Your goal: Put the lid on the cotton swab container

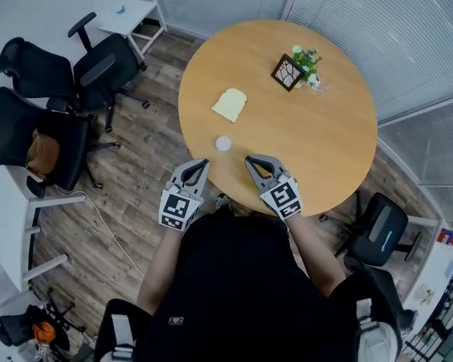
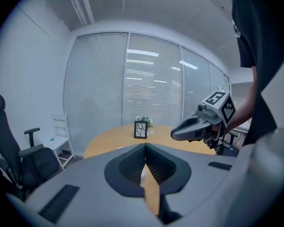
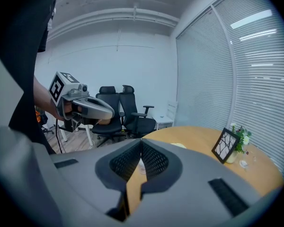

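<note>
A small round white container (image 1: 223,143) stands on the round wooden table (image 1: 325,149) near its front edge. Farther back lies a flat pale yellow piece (image 1: 230,104). My left gripper (image 1: 201,163) and right gripper (image 1: 252,160) hover side by side at the table's near edge, short of the container, one on each side of it. Both are shut and hold nothing. In the left gripper view the left gripper (image 2: 145,146) has its jaws closed together, and the right gripper (image 2: 195,126) shows to the right. In the right gripper view the right gripper (image 3: 141,141) is closed too, with the container (image 3: 141,166) glimpsed just beyond.
A black picture frame (image 1: 288,72) and a small potted plant (image 1: 307,60) stand at the table's far side. Black office chairs (image 1: 98,70) crowd the floor to the left, another chair (image 1: 381,228) sits at the right. Window blinds (image 1: 385,29) run behind the table.
</note>
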Available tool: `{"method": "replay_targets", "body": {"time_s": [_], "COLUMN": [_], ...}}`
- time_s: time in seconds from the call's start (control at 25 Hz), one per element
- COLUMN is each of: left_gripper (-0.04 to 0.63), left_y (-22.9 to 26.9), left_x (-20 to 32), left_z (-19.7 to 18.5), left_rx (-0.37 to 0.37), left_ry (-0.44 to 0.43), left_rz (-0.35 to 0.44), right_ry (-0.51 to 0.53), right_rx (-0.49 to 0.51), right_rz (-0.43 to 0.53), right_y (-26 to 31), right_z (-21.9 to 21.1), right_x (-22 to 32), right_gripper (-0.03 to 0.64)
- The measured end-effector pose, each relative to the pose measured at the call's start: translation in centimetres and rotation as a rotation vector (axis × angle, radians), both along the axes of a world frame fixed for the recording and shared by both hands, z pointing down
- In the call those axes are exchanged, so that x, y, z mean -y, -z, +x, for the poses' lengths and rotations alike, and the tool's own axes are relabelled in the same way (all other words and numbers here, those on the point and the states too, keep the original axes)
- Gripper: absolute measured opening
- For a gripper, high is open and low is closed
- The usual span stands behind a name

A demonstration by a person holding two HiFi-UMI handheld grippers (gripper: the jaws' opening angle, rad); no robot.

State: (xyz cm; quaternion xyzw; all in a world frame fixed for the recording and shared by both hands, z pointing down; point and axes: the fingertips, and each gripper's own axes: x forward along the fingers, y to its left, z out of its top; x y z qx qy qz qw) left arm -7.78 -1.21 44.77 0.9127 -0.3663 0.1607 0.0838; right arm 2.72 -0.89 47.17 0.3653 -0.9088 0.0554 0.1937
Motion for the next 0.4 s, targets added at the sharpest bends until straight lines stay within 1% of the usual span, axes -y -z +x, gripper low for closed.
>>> {"method": "replay_targets", "body": {"time_s": [0.4], "left_gripper": [0.006], "left_y": [-0.54], "left_x": [-0.21], "left_z": [-0.02], "left_rx": [0.004], "left_ry": [0.014], "left_rz": [-0.008], "right_ry": [-0.002], "right_rx": [-0.013], "right_rz": [-0.016], "right_y": [-0.84], "right_z": [0.27], "right_x": [-0.29], "right_gripper": [0.006]}}
